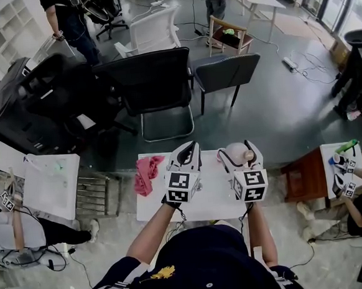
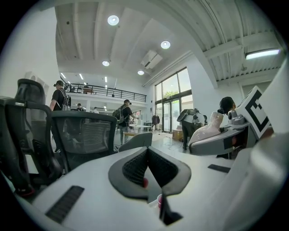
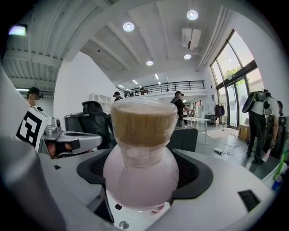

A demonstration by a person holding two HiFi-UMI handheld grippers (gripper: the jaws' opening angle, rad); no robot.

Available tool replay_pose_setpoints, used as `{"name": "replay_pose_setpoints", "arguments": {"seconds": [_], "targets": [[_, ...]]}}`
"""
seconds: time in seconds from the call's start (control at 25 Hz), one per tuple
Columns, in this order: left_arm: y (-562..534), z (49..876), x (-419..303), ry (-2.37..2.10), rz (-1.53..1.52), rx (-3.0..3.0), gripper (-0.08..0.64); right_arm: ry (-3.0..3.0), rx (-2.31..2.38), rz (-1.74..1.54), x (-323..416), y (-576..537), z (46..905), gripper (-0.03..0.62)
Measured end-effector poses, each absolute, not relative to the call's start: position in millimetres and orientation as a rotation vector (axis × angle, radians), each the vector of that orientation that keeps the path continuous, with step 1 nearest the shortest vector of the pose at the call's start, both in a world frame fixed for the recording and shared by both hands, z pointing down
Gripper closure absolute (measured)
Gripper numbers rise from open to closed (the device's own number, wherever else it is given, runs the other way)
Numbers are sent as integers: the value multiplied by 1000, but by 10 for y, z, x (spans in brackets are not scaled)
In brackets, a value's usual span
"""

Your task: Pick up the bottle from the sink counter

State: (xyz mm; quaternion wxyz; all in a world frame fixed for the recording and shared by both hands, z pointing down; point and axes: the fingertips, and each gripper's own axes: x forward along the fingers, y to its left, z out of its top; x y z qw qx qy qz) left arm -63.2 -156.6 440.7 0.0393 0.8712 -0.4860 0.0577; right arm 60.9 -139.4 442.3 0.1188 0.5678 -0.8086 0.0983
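The person's two bare arms reach forward, side by side, over a white worktop [image 1: 207,202]. Each hand holds a hand-held gripper that points away from the body. The two are near each other but do not touch.

The right hand-held gripper [image 1: 238,155] is closed on the bottle [image 3: 141,173]. The bottle has a round, pale pink belly, a short neck and a wide brown stopper [image 3: 143,122] that looks like cork. It stands with the stopper up, and its belly sits between the two dark pads. It is over the right part of the worktop. I cannot tell if its bottom touches the worktop.

The left hand-held gripper [image 2: 148,155] has its jaws pressed together with nothing between them.

The right gripper view shows the stopper and the cloudy pink body up close. The head view shows only a small pale top there. The head view alone shows a pink cloth [image 1: 147,174] lying on the left part of the worktop, just beside the left hand-held gripper. The left gripper view shows the bottle from the side.

Past the worktop stand a black chair [image 1: 154,87] and a grey chair [image 1: 225,72]. Farther off, people stand about a big room with tall windows [image 2: 174,101].
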Motion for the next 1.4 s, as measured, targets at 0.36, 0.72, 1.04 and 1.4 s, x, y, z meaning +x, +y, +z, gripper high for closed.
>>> {"name": "replay_pose_setpoints", "arguments": {"seconds": [0.36, 0.72, 1.04, 1.4], "targets": [[-1529, 4342, -741, -1516, 175, 2653, 541, -2424, 1617, 298, 404, -1362, 4277, 167], [-1507, 4277, -903, -1550, 155, 2634, 541, -2462, 1589, 313, 286, -1334, 4226, 167], [-1489, 4274, -986, -1568, 149, 2619, 541, -2511, 1549, 266, 139, -1296, 4059, 167], [-1476, 4175, -1061, -1583, 128, 2620, 541, -2531, 1523, 238, 23, -1275, 3966, 167]]}}
